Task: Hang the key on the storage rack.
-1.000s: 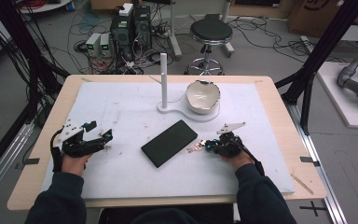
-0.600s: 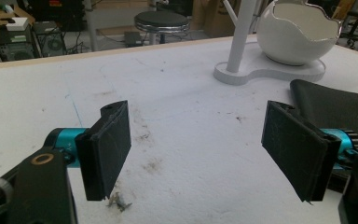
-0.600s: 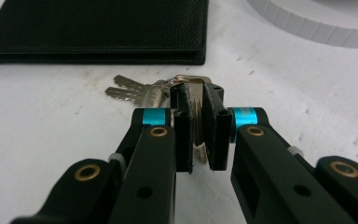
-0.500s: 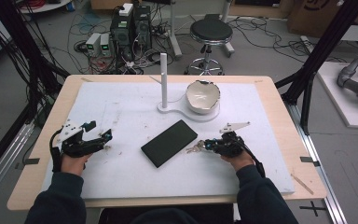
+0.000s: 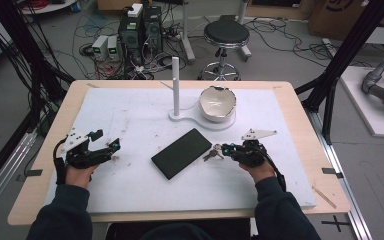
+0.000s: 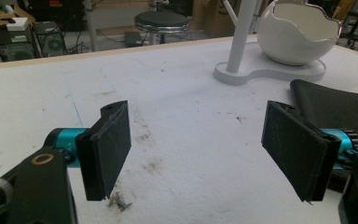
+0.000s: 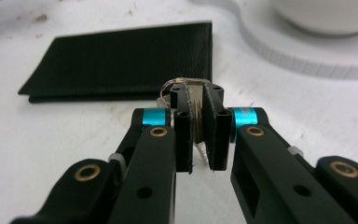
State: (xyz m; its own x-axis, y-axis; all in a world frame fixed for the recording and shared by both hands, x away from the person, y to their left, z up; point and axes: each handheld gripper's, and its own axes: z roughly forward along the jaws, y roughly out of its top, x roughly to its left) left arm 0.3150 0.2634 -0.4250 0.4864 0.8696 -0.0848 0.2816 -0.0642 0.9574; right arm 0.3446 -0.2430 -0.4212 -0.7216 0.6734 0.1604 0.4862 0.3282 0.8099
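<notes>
Two grippers rest on the white mat (image 5: 130,120), one at each side. Starting at nine o'clock, our left gripper (image 5: 106,149) lies low on the mat with its jaws spread wide and nothing between them; in the left gripper view the pads (image 6: 107,149) frame bare, scuffed mat and a small fleck of debris (image 6: 120,201) we cannot identify. At the centre lies a black leather wallet (image 5: 181,152), closed flat; the left gripper view cuts off most of it at three o'clock. At twelve o'clock stands a white stand (image 5: 176,90) with a cracked-egg bowl (image 5: 217,103) on its base; what the bowl holds is hidden from us. We can read no writing or brand anywhere. At three o'clock our right gripper (image 5: 220,149) is clamped narrow on a bunch of keys (image 7: 193,100), just beside the wallet's right corner. The jaws cover most of the keys, so we cannot count them.
</notes>
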